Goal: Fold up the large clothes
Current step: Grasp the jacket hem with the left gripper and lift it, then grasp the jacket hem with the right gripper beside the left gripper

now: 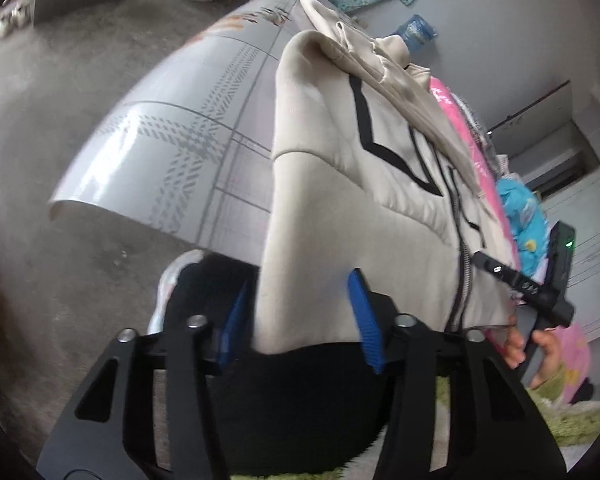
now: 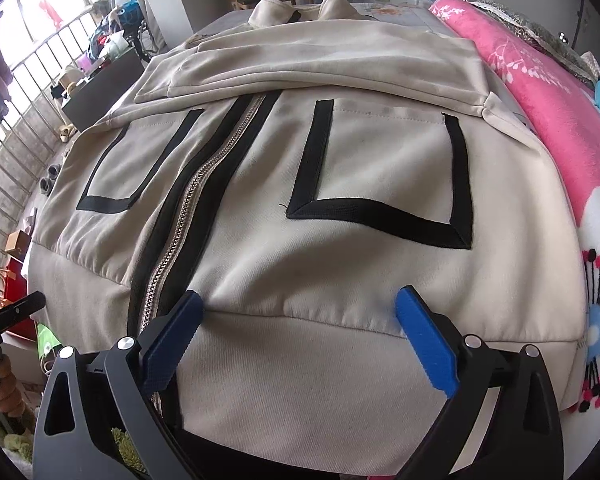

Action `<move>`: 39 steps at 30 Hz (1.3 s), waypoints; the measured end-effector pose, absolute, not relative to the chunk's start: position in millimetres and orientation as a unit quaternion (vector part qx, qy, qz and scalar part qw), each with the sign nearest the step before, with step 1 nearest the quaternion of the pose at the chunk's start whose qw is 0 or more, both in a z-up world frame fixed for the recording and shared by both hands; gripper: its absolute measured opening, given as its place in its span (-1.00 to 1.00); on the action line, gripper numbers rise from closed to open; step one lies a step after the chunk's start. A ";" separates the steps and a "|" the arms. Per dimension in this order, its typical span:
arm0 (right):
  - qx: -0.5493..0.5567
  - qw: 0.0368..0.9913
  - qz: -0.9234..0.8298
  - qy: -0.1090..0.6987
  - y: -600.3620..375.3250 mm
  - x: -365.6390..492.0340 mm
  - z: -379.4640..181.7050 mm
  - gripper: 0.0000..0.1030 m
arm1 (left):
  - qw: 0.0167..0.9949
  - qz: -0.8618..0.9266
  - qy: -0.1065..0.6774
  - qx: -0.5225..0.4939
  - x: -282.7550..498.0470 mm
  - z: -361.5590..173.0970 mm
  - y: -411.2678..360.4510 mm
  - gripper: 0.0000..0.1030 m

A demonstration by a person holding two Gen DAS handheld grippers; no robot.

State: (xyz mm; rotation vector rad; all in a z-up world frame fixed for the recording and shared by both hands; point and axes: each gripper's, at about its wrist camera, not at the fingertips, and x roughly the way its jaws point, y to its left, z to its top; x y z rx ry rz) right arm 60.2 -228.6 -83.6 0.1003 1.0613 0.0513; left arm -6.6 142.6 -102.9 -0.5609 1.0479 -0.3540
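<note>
Table (image 1: 172, 128) (grey patterned top): beige jacket (image 2: 340, 240), pink blanket (image 2: 548, 128).

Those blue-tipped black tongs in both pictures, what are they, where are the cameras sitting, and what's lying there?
They are not a robot. A person holds a two-finger tool in each hand, and a wide-angle camera on each tool looks forward along its blue fingers.

One picture is from the left hand-held gripper. Its fingers straddle the hem corner of a beige zip jacket; whether they pinch it yet, I cannot tell. At the right of that picture the person's hand holds the other tool.

The other picture is from the right hand-held gripper. It is open, with its fingers over the hem near the zipper.

The jacket lies on a grey patterned table, with a pink floral blanket beside it.
</note>
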 end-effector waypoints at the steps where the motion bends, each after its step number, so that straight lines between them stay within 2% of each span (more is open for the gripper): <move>1: 0.048 0.861 0.024 0.506 -228.7 60.3 -83.7 0.84 | 0.814 -0.172 0.490 -0.261 -8.7 -99.8 141.1 -0.37; 4: 0.046 0.862 0.024 0.505 -228.1 60.4 -84.3 0.85 | 0.823 -0.179 0.487 -0.230 -17.6 -85.8 134.0 -0.54; 8: 0.045 0.861 0.023 0.506 -227.0 61.6 -85.4 0.86 | 0.837 -0.179 0.474 -0.208 -19.2 -69.0 127.6 -0.55; 14: 0.044 0.861 0.025 0.507 -226.4 61.2 -85.1 0.87 | 0.833 -0.136 0.501 -0.194 -4.7 -79.6 123.4 -0.58; 16: 0.043 0.861 0.025 0.506 -225.9 61.0 -85.4 0.87 | 0.835 -0.123 0.505 -0.179 -4.1 -78.2 120.3 -0.77; 19: 0.041 0.861 0.027 0.506 -225.7 61.1 -85.2 0.87 | 0.842 -0.118 0.502 -0.159 -5.9 -70.0 116.0 -0.85; 29: 0.057 0.863 0.024 0.502 -236.7 48.1 -73.1 0.87 | 0.854 -0.067 0.515 -0.019 -5.2 -57.4 79.4 -0.87; 39: 0.087 0.861 -0.042 0.500 -286.0 -0.4 -54.2 0.83 | 0.855 -0.064 0.514 0.000 -6.4 -57.0 77.5 -0.87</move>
